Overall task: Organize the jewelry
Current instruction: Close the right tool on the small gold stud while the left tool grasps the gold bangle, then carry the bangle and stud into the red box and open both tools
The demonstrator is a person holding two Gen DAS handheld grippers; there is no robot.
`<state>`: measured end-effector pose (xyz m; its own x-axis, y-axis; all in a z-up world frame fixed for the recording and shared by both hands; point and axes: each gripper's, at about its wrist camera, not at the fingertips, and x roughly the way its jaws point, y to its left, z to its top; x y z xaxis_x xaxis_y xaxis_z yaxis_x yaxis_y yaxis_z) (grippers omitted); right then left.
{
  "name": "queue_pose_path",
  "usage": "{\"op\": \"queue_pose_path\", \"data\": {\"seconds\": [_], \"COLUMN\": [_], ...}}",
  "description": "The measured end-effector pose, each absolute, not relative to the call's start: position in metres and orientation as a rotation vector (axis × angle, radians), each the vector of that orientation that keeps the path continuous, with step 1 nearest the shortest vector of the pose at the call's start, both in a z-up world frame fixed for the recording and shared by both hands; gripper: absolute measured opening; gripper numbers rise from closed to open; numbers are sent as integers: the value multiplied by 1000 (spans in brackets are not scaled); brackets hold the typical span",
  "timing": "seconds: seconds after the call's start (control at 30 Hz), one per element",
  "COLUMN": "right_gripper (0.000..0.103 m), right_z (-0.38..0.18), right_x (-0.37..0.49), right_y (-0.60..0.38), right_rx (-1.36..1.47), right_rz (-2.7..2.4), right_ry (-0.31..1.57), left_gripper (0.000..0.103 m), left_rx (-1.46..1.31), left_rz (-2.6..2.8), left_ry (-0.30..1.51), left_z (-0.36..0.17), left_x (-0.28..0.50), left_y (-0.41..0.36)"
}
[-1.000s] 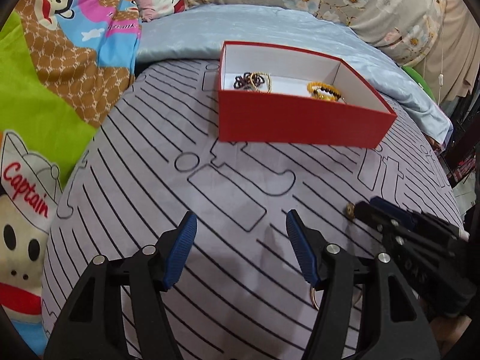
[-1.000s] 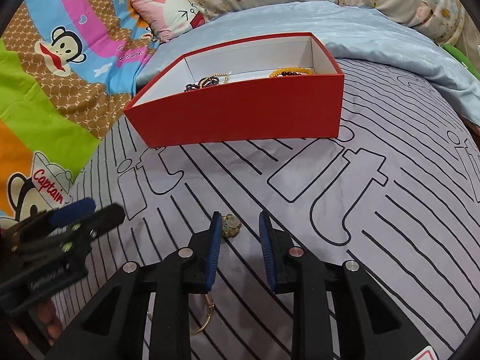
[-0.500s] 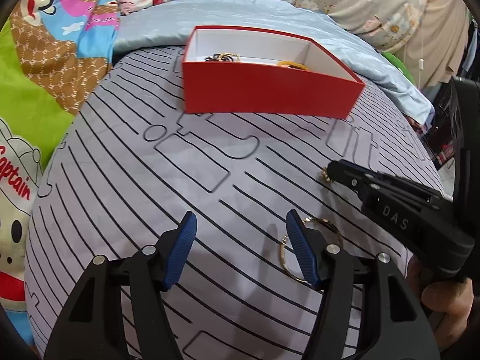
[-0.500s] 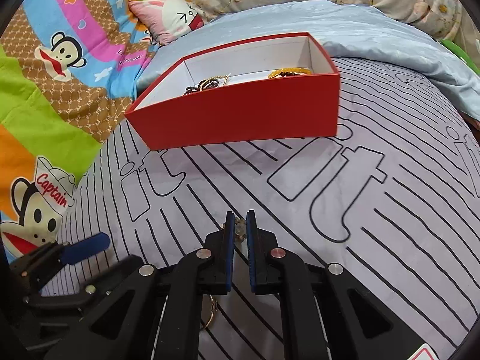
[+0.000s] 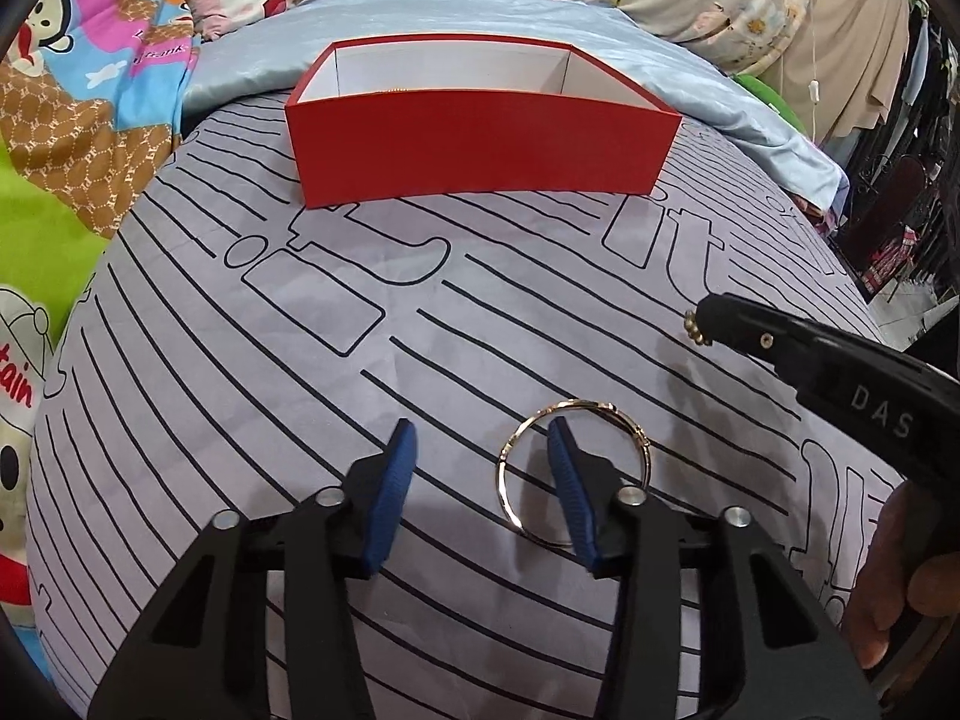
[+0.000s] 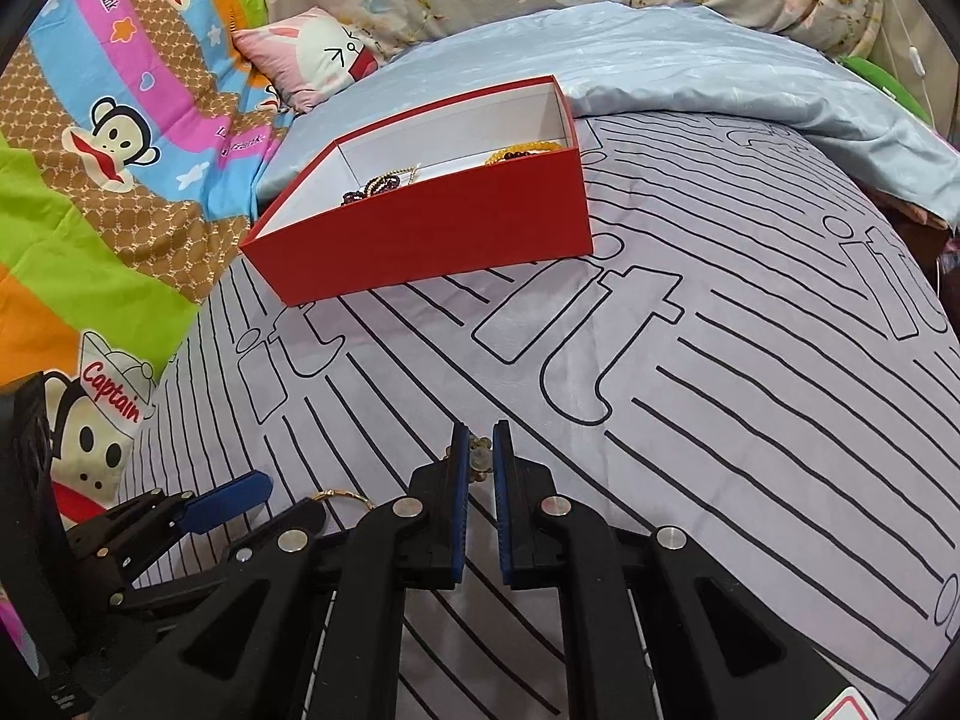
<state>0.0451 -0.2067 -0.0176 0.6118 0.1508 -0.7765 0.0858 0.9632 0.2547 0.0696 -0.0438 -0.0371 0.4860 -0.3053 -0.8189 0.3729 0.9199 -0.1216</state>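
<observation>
A red box with a white inside stands on the grey striped bedspread; in the right wrist view the red box holds a dark beaded bracelet and an amber beaded bracelet. My right gripper is shut on a small gold beaded piece, which also shows at its tip in the left wrist view. My left gripper is open, low over the cloth. A thin gold bangle lies around its right finger tip.
The grey striped bedspread lies over a light blue sheet. A colourful monkey-print blanket lies at the left, a pink bunny pillow and floral pillows at the back. The bed's edge drops off at the right.
My right gripper closed on the small gold piece and lifted it slightly. My left gripper moved right and forward, so the gold bangle now lies at its right finger.
</observation>
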Motion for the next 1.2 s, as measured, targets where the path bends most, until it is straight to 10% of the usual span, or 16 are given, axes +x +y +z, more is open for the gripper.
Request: {"op": "queue_pose_path", "data": {"seconds": [0.4, 1.2], "right_gripper": [7, 7], "right_z": [-16, 22], "right_x": [46, 47], "right_y": [-211, -207], "right_rx": [287, 280], "right_rz": [35, 79], "right_ry": [909, 820], "left_gripper": [2, 2], "left_rx": [128, 33], "left_rz": [-491, -448], "left_ry": [951, 896], "left_z": [-39, 9], "left_x": [62, 81], "left_y": [-60, -34]}}
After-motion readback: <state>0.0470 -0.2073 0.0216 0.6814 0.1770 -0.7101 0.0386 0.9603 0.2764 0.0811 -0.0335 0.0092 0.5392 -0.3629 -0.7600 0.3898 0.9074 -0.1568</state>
